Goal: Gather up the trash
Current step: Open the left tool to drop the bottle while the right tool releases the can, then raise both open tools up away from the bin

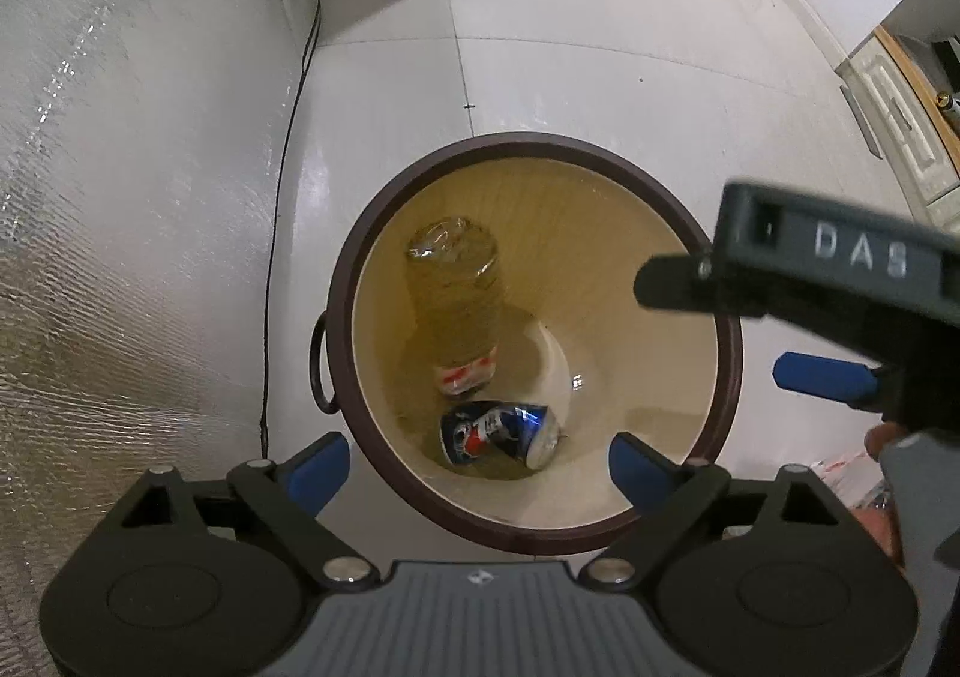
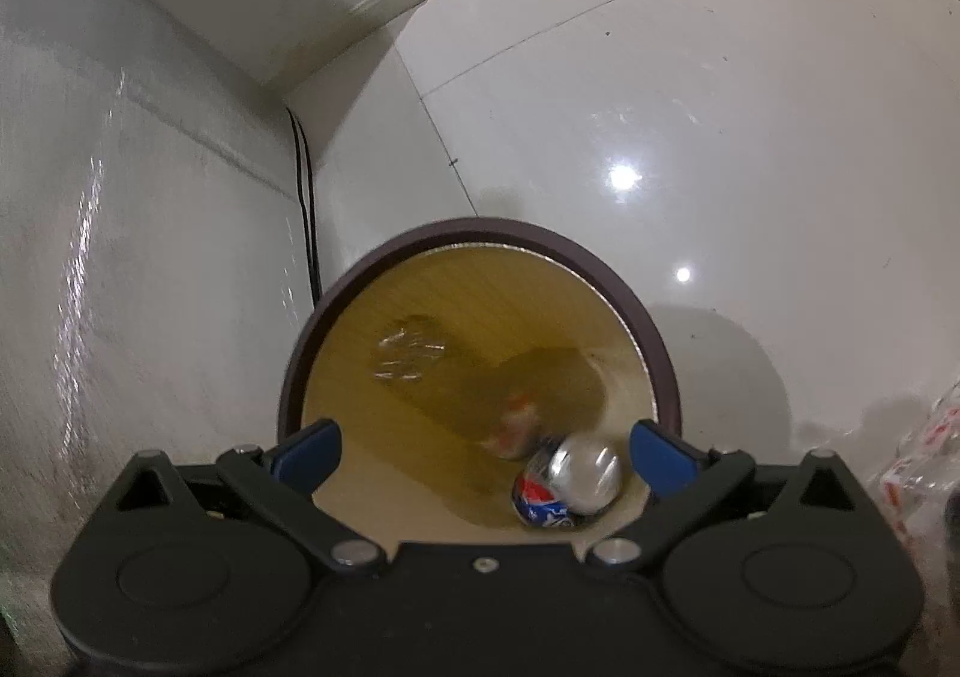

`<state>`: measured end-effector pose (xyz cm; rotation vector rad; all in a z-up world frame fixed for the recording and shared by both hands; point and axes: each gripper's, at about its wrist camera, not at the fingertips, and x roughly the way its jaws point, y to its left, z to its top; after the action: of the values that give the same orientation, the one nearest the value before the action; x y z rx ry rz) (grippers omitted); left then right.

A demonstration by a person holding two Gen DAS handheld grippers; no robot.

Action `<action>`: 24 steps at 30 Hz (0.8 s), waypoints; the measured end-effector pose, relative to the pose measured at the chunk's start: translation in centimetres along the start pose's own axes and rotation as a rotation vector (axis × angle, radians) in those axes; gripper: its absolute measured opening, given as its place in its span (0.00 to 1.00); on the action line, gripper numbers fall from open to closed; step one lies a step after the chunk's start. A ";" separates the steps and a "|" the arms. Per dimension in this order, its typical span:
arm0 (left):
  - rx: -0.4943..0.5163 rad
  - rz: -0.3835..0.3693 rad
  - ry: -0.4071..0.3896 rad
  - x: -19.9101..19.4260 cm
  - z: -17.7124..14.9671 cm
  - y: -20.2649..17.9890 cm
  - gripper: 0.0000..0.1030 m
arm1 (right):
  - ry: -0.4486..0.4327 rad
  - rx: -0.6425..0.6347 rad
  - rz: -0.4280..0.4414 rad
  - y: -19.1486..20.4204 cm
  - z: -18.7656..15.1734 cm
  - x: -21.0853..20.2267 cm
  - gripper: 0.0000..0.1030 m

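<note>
Trash bin (image 1: 336, 305) already holds a plastic bottle (image 1: 459, 311) and a crushed can (image 1: 501, 433). Both grippers, left (image 1: 480, 464) and right (image 2: 485, 452), hang above the bin with jaws open and empty. Better to lift them straight up, clear of the bin's rim.

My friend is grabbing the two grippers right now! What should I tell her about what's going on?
Left hand-held gripper: open, empty, above the trash bin.
Right hand-held gripper: open, empty, also above the bin.
In the bin: a clear plastic bottle leaning on the inner wall, and a crushed blue can at the bottom beside it.
Done: those two pieces are collected.
Left: something crinkly, clear with red print, lies on the floor to the right of the bin. It looks like more trash, so it is probably next, though it is too blurred to identify.
</note>
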<state>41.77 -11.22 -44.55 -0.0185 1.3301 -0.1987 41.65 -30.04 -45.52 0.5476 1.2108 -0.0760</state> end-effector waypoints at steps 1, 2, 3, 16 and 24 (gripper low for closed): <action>-0.001 0.001 -0.001 -0.2 0.0 0.0 0.91 | 0.004 -0.020 -0.005 0.2 -0.1 -0.1 1.00; 0.000 0.003 -0.003 0.0 0.3 -0.2 0.91 | 0.007 -0.036 -0.007 0.3 0.0 -0.2 1.00; 0.000 0.005 -0.004 -0.1 0.3 -0.2 0.91 | 0.011 -0.055 -0.007 0.4 0.0 -0.4 1.00; 0.011 0.052 -0.046 -3.6 -0.3 -0.1 0.94 | 0.026 -0.173 -0.075 0.2 -0.6 -3.0 1.00; -0.018 0.090 -0.084 -7.2 -1.2 0.8 0.97 | -0.057 -0.174 -0.144 -0.4 -1.5 -7.2 1.00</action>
<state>39.14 -9.21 -37.97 0.0179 1.2464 -0.1086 37.53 -31.41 -39.52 0.3038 1.1869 -0.1068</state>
